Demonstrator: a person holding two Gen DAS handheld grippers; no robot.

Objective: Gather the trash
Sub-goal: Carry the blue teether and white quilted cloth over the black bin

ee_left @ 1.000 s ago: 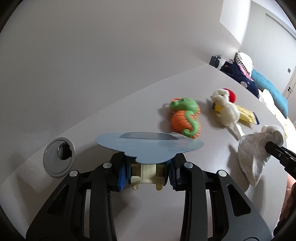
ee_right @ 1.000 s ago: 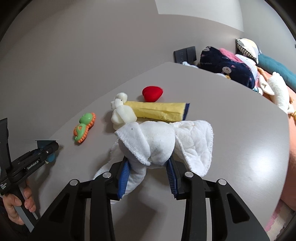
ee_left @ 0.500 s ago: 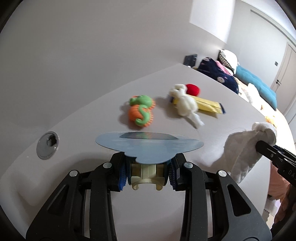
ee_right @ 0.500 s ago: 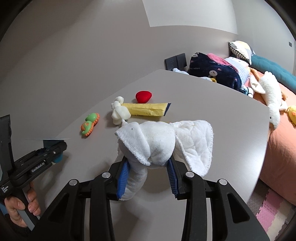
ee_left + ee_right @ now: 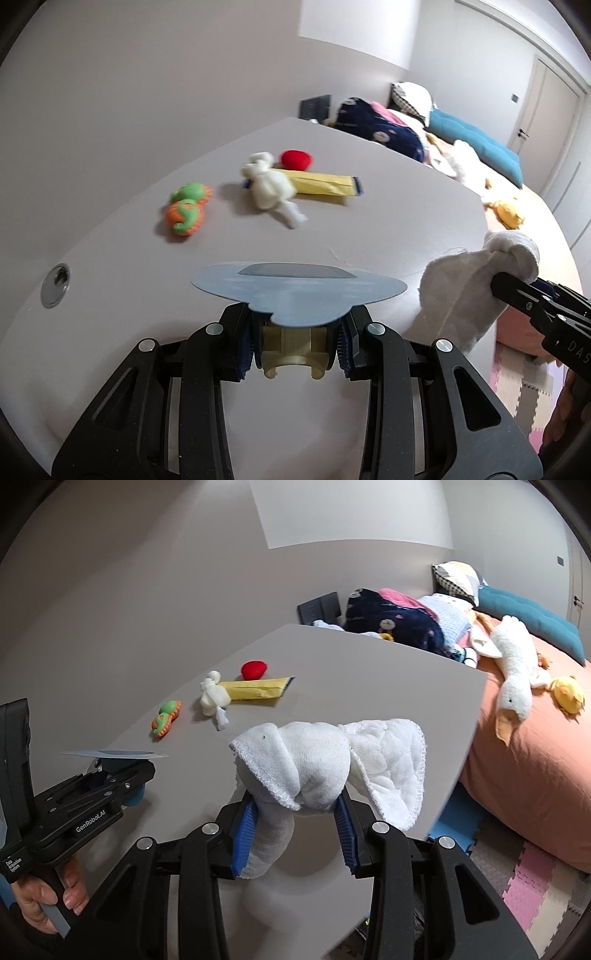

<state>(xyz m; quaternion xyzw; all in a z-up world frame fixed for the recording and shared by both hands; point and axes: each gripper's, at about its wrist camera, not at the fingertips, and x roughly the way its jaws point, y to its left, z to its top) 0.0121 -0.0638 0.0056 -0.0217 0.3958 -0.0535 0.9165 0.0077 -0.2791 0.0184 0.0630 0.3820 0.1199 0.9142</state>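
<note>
Low in the right wrist frame, the right gripper [image 5: 295, 830] has its fingers clamped on a bunched white cloth [image 5: 314, 764], lifted clear of the worktop [image 5: 388, 686], probably for carrying off. In the left wrist view, lower centre, the left gripper [image 5: 295, 343] pinches a cream plastic piece topped by a flat blue lid [image 5: 295, 291], held level. Further up the frame, still lying on the worktop: a green-and-orange toy [image 5: 186, 214], a white plush [image 5: 269, 184], a yellow wrapper [image 5: 325, 184] and a red toy [image 5: 295, 159]. The wrapper looks like remaining trash.
</note>
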